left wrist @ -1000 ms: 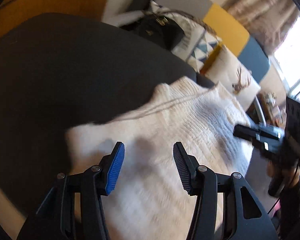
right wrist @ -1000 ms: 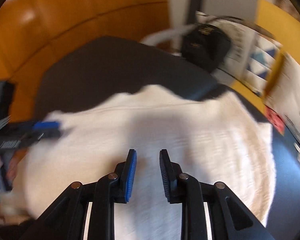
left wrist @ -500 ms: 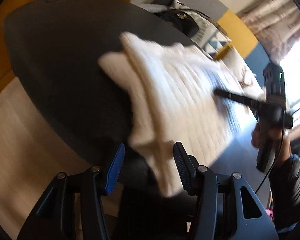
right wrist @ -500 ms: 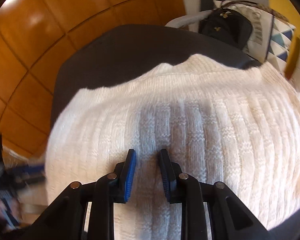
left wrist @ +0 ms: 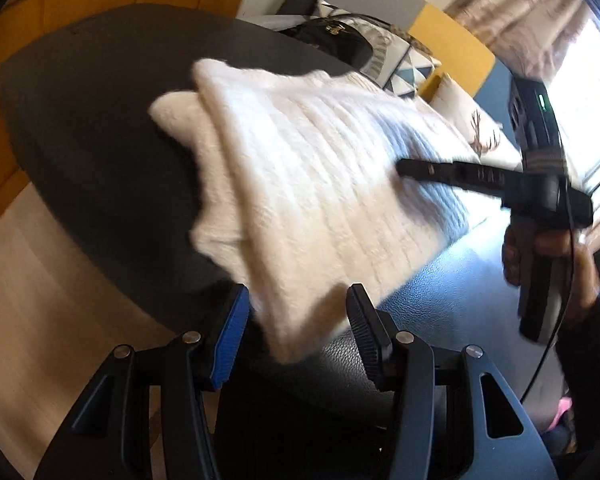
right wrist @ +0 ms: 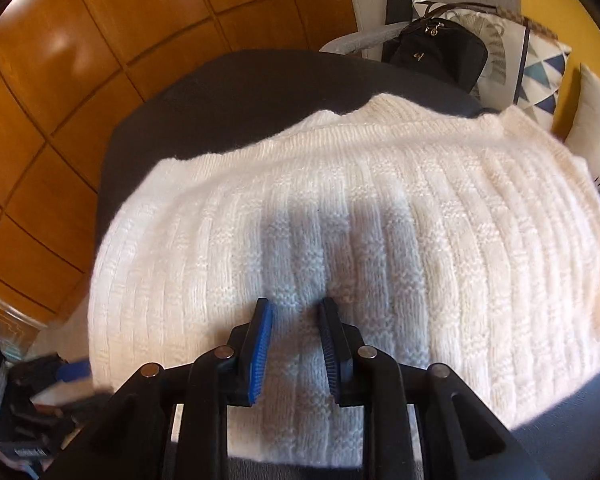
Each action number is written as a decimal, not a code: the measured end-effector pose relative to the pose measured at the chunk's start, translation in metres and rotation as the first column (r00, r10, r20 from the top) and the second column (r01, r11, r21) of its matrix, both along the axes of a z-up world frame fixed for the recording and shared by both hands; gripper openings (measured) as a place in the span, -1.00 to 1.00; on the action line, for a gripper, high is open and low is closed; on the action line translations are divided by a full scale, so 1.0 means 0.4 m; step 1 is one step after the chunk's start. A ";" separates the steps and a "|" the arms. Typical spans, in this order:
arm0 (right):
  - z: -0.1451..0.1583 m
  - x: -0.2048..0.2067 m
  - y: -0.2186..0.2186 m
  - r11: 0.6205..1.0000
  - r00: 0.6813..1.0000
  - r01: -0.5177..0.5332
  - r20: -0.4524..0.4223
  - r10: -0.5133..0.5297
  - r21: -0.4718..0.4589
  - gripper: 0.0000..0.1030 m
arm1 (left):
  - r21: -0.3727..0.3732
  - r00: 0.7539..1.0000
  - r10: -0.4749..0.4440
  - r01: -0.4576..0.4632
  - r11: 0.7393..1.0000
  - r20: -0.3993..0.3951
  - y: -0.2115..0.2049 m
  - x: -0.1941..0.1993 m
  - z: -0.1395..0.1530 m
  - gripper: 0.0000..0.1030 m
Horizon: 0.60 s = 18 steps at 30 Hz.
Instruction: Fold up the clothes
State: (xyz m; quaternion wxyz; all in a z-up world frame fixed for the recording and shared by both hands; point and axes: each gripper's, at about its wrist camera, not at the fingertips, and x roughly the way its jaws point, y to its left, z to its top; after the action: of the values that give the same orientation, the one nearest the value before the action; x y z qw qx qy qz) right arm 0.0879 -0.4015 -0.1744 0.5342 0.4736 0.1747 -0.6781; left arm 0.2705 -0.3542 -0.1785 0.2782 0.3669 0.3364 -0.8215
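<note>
A white ribbed knit sweater (left wrist: 312,184) lies spread on a dark round table (left wrist: 100,120). My left gripper (left wrist: 296,300) is open wide at the table's near edge. The sweater's near corner shows between its fingers, and the pads do not press on it. In the right wrist view the sweater (right wrist: 380,220) fills the middle. My right gripper (right wrist: 296,308) is low over the sweater's centre with its jaws a narrow gap apart and no fabric pinched. From the left wrist view the right gripper (left wrist: 404,169) reaches in from the right, its tips on the knit.
A black handbag (right wrist: 440,56) and patterned cushions (right wrist: 540,72) sit beyond the table's far edge. Orange wooden panels (right wrist: 100,60) rise behind the table. Pale floor (left wrist: 40,300) lies left of it. A person's hand (left wrist: 540,248) holds the right gripper.
My left gripper has drawn back from over the sweater to its near corner at the table edge. The right gripper has sunk closer onto the sweater's middle. Neither gripper's gap has changed.
</note>
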 end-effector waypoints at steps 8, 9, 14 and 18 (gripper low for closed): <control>0.023 -0.011 0.019 0.998 0.998 0.061 0.032 -0.061 -0.006 -0.54 | 0.028 0.999 -0.040 0.039 0.999 0.005 0.004 0.012 -0.016 -0.39; 0.019 -0.006 0.025 0.998 0.998 0.059 0.026 -0.059 0.005 -0.54 | 0.030 0.999 -0.046 0.046 0.999 0.008 0.006 0.018 -0.017 -0.41; 0.000 -0.007 0.015 0.998 0.999 0.047 0.010 -0.048 0.030 -0.54 | -0.063 1.000 -0.014 0.015 0.998 0.023 0.014 0.027 0.031 -0.46; 0.039 -0.002 0.024 0.998 0.998 0.058 0.003 -0.058 -0.013 -0.54 | -0.169 0.998 0.062 -0.056 0.984 0.028 -0.010 0.014 0.089 -0.46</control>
State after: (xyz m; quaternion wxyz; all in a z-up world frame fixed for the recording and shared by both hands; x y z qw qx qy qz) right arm 0.0873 -0.3921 -0.1590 0.5174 0.4759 0.1558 -0.6939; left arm 0.2760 -0.3582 -0.1431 0.3380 0.3454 0.2719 -0.8322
